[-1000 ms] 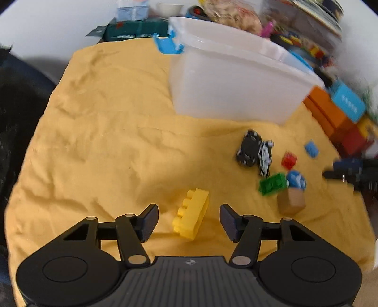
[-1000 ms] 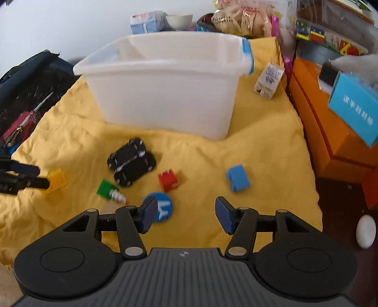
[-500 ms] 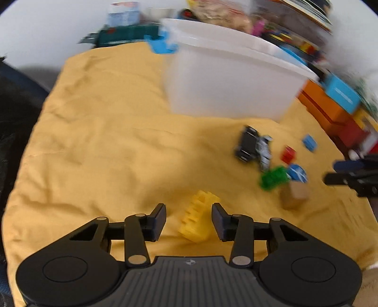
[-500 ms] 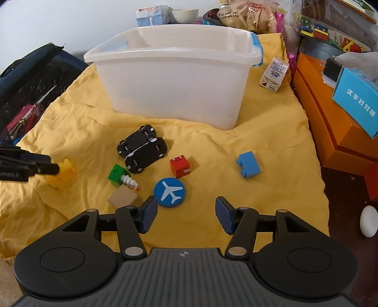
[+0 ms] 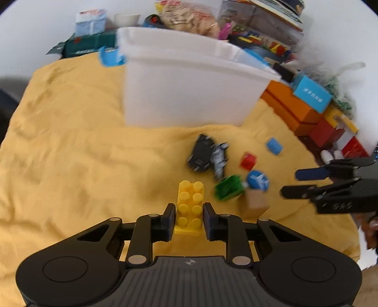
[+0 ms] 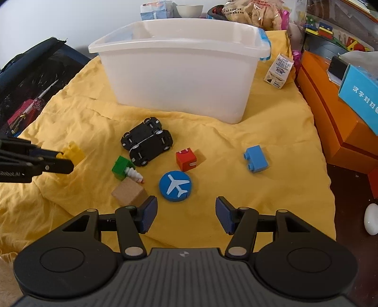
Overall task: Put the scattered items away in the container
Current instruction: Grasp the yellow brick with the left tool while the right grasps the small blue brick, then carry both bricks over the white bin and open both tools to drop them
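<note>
The white bin (image 6: 179, 70) looks empty as far as visible; the left gripper (image 5: 189, 218) is closing on a studded yellow brick (image 5: 190, 207); the right gripper (image 6: 184, 216) gapes, grasping nothing

A wrinkled yellow cloth (image 6: 271, 132) covers the surface. Behind it rises a plain white wall (image 6: 70, 21). To the right stands an orange cabinet (image 6: 330, 132) over dark floor (image 6: 349, 212); a black bag (image 6: 30, 78) lies left. Daylight is soft and even.

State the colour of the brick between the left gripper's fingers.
Yellow brick; the left wrist view shows it best.
</note>
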{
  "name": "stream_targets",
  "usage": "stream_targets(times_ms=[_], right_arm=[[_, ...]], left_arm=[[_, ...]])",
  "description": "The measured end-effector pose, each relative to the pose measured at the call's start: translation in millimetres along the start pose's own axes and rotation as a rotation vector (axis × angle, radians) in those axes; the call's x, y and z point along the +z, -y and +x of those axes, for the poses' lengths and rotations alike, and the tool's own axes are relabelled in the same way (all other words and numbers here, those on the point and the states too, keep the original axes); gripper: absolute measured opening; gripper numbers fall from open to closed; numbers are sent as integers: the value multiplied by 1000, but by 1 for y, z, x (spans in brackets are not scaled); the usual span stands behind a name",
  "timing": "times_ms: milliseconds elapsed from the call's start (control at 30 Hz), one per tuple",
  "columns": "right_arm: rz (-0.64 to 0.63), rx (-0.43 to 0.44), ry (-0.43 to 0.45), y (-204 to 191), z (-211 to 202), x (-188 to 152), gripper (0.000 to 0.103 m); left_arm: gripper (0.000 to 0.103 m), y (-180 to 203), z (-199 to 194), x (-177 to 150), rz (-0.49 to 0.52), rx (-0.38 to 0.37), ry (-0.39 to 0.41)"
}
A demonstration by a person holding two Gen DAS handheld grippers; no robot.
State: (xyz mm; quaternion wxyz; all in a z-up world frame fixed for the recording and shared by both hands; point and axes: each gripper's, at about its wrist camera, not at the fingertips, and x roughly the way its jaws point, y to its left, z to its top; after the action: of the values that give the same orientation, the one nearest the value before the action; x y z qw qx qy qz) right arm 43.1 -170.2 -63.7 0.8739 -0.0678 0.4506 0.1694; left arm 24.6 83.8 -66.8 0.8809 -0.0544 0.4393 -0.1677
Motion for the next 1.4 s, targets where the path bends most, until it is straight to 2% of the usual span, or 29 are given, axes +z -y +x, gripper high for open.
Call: stream_targets(times_ms=[200, 267, 400, 467, 567, 633, 667, 700, 800, 867, 1000, 1100, 1267, 1333, 1400], right_arm=[[6, -10, -1, 9, 6, -1, 59], [-24, -50, 22, 13, 7, 2, 59], [-148, -188, 82, 21, 20, 16, 58], [-181, -213, 86, 28, 30, 23, 56], [-224, -218, 79, 35, 45, 30, 56], [-220, -205, 32, 41, 58, 30, 44], [-204, -182, 10, 45, 63, 30, 29], [-180, -158, 8, 47, 63, 31, 26], [-149, -108, -4, 46, 53, 30, 26], [-129, -68, 12, 41, 39, 28, 26], [-128, -33, 83, 27, 4, 33, 26], [-148, -17, 168, 19, -21, 52, 26], [-168, 9, 333, 16, -46, 99, 26], [-182, 6, 370, 15, -43, 119, 26], [-193, 0, 383, 14, -35, 138, 26]], left_arm=[[29, 17, 34, -8, 33, 18, -86], [30, 18, 35, -12, 47, 28, -90], [31, 17, 34, -11, 51, 41, -89], [31, 16, 35, -9, 58, 45, -92], [31, 19, 35, -8, 86, 51, -96], [31, 20, 37, -7, 92, 51, -95], [31, 19, 38, -6, 90, 49, -95], [31, 18, 38, -5, 84, 47, -95], [31, 16, 38, -2, 79, 44, -93], [27, 17, 36, 0, 84, 44, -90], [27, 21, 12, 14, 102, 46, -26], [27, 24, -18, 38, 120, 35, 49], [27, 30, -58, 97, 179, 62, 228], [27, 29, -61, 122, 206, 105, 285], [27, 25, -58, 149, 202, 115, 325]])
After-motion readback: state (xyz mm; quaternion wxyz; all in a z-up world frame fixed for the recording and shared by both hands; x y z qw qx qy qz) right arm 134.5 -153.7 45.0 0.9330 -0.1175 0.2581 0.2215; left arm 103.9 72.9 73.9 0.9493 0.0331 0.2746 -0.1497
